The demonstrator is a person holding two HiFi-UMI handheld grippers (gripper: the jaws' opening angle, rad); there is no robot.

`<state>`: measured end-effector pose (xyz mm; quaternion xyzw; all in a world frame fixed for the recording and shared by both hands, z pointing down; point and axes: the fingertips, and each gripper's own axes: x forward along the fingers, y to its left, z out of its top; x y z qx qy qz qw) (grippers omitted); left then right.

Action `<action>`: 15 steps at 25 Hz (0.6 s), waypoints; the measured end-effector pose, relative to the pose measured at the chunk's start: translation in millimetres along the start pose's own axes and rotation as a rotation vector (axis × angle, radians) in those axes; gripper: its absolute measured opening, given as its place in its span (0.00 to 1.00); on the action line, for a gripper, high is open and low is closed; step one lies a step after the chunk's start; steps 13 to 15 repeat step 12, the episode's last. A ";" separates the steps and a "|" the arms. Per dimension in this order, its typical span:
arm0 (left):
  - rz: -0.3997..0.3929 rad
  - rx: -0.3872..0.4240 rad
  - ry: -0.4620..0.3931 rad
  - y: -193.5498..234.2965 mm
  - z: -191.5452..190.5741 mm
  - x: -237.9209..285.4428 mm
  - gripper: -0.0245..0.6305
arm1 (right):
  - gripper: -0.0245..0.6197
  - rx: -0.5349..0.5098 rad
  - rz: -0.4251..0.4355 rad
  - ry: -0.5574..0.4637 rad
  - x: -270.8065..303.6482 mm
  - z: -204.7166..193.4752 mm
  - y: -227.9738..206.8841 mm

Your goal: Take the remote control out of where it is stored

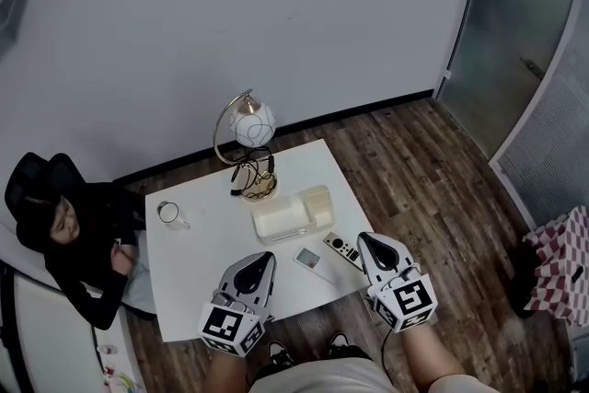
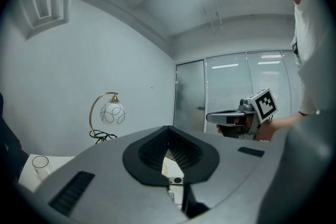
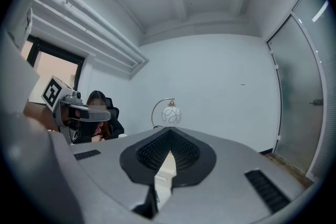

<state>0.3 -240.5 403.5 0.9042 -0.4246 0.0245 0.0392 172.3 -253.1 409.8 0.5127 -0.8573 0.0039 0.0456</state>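
Hovering at the near edge of the bench (image 1: pixel 198 262), the left gripper (image 1: pixel 265 260) and right gripper (image 1: pixel 365 240) show closed, empty jaws in their own views. Only the head view shows the remote control (image 1: pixel 342 250) lying between them, just before the cream box (image 1: pixel 281 221).

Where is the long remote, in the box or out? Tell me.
Out. The long remote lies flat on the table, in front of the box.
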 end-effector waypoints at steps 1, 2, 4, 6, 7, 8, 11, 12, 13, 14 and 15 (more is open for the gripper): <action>0.001 0.001 0.001 -0.1 0.5 0.1 0.05 | 0.05 -0.001 0.001 0.000 -0.1 0.3 0.1; 0.001 0.002 0.001 -0.3 0.8 0.1 0.05 | 0.05 0.000 0.000 0.001 -0.3 0.7 0.1; 0.002 0.003 0.001 -0.8 1.2 -0.1 0.05 | 0.05 0.001 0.001 0.003 -0.5 0.9 0.0; 0.003 0.003 0.001 -0.9 1.7 0.2 0.05 | 0.05 -0.004 0.008 0.004 -0.1 0.7 0.3; 0.002 0.004 0.002 -0.9 1.7 0.5 0.05 | 0.05 -0.007 0.011 0.005 0.1 0.7 0.6; 0.001 0.004 0.002 -1.0 1.5 0.8 0.05 | 0.05 -0.009 0.013 0.005 0.3 0.7 1.0; -0.003 0.004 0.002 -1.6 -0.4 1.8 0.05 | 0.05 -0.011 0.012 0.007 0.8 -0.3 1.4; -0.005 0.004 0.003 -1.8 -1.2 2.0 0.05 | 0.05 -0.012 0.012 0.008 1.0 -0.8 1.4; -0.005 0.004 0.003 -1.8 -1.2 2.0 0.05 | 0.05 -0.012 0.012 0.008 1.0 -0.8 1.4; -0.005 0.004 0.003 -1.8 -1.2 2.0 0.05 | 0.05 -0.012 0.012 0.008 1.0 -0.8 1.4; -0.005 0.004 0.003 -1.8 -1.2 2.0 0.05 | 0.05 -0.012 0.012 0.008 1.0 -0.8 1.4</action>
